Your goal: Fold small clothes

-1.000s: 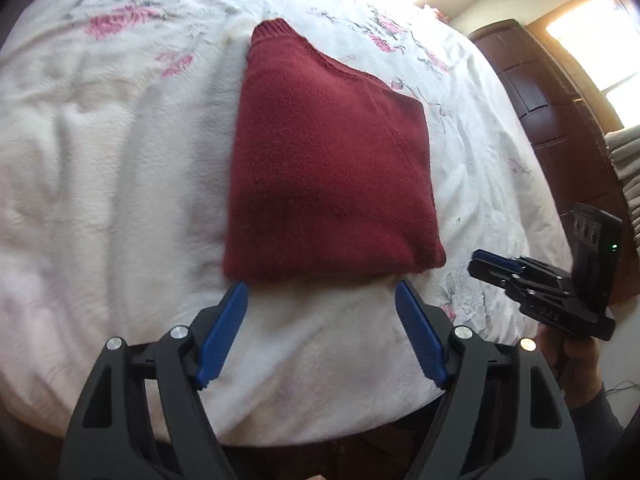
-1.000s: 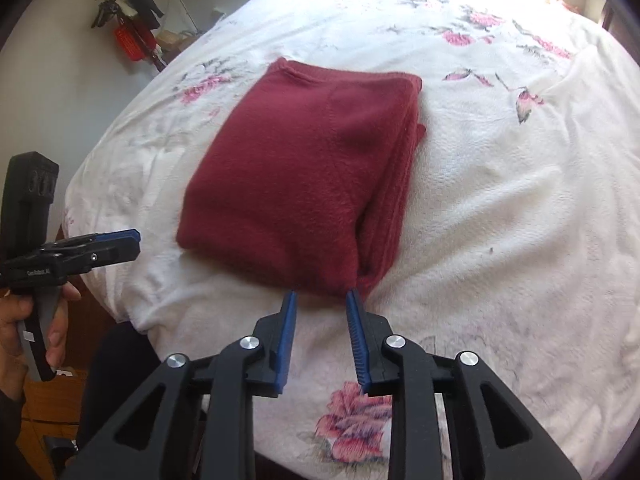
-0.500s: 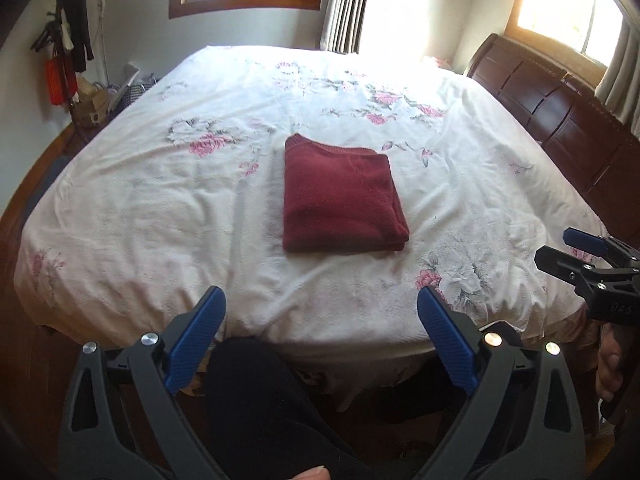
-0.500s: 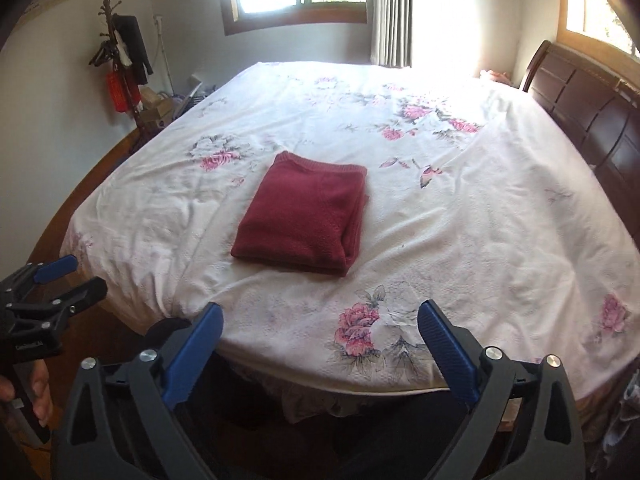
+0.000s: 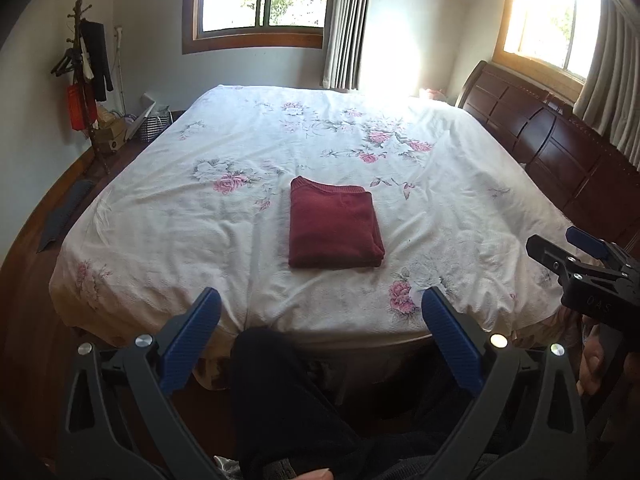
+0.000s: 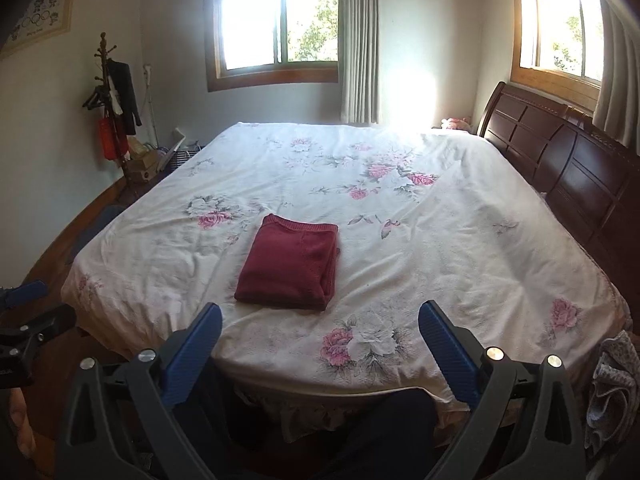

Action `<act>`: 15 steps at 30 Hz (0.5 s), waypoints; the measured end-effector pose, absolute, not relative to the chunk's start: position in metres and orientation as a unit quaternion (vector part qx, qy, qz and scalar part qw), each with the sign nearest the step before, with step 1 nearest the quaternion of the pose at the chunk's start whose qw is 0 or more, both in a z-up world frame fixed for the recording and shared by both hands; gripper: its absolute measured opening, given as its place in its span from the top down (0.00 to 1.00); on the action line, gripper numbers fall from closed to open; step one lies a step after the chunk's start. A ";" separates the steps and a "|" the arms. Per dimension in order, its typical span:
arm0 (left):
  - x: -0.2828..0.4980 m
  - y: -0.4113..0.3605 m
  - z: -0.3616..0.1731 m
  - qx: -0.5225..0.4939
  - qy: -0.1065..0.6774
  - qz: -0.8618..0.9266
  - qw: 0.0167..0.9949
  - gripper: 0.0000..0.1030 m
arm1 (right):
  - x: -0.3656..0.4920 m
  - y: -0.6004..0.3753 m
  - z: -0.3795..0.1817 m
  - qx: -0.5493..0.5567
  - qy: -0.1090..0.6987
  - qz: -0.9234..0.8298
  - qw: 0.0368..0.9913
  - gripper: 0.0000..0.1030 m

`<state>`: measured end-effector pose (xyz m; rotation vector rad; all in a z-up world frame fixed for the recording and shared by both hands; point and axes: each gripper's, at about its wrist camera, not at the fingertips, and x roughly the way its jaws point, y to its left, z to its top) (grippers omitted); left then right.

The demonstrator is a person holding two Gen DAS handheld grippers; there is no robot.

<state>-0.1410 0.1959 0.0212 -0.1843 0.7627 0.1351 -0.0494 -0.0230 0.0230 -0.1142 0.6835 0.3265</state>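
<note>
A dark red knitted garment (image 5: 334,229) lies folded into a neat rectangle on the floral bedspread (image 5: 224,240), near the bed's front edge; the right wrist view shows the same folded garment (image 6: 289,265). My left gripper (image 5: 320,320) is held back off the bed, open wide with nothing between its blue pads. My right gripper (image 6: 320,332) is also pulled back and open, empty. The right gripper (image 5: 580,256) appears at the right edge of the left wrist view, and the left gripper (image 6: 24,312) at the left edge of the right wrist view.
A dark wooden headboard (image 6: 560,168) runs along the bed's right side. A coat stand (image 5: 86,80) with hanging items and boxes stands by the left wall. The person's dark-clothed leg (image 5: 280,400) is below the grippers. Crumpled grey cloth (image 6: 612,384) lies at the right.
Both grippers have drawn well back from the folded garment and risen, so the whole bed now shows. The right gripper's jaws went from nearly closed to wide open.
</note>
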 end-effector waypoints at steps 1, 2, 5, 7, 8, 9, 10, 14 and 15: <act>-0.144 0.193 0.019 -0.087 0.369 0.068 0.923 0.03 | -0.054 -0.024 0.024 -0.056 0.329 0.159 0.929 0.04; -0.144 0.191 0.016 -0.081 0.373 0.074 0.921 0.03 | -0.057 -0.025 0.024 -0.056 0.324 0.156 0.931 0.04; -0.147 0.187 0.009 -0.091 0.391 0.075 0.913 0.03 | -0.065 -0.023 0.022 -0.064 0.329 0.156 0.929 0.04; -0.152 0.185 0.008 -0.096 0.381 0.076 0.916 0.03 | -0.074 -0.022 0.025 -0.073 0.310 0.149 0.936 0.04; -0.151 0.184 0.004 -0.087 0.386 0.085 0.914 0.03 | -0.075 -0.021 0.024 -0.080 0.305 0.143 0.938 0.04; -0.148 0.184 0.000 -0.080 0.398 0.091 0.909 0.03 | -0.074 -0.018 0.019 -0.087 0.316 0.142 0.934 0.04; -0.148 0.184 -0.002 -0.083 0.402 0.087 0.908 0.03 | -0.071 -0.016 0.015 -0.090 0.332 0.146 0.927 0.04; -0.154 0.182 0.003 -0.082 0.392 0.092 0.911 0.03 | -0.070 -0.012 0.006 -0.088 0.364 0.152 0.914 0.04; -0.154 0.183 0.004 -0.079 0.390 0.097 0.912 0.03 | -0.071 -0.011 0.005 -0.090 0.364 0.153 0.914 0.04</act>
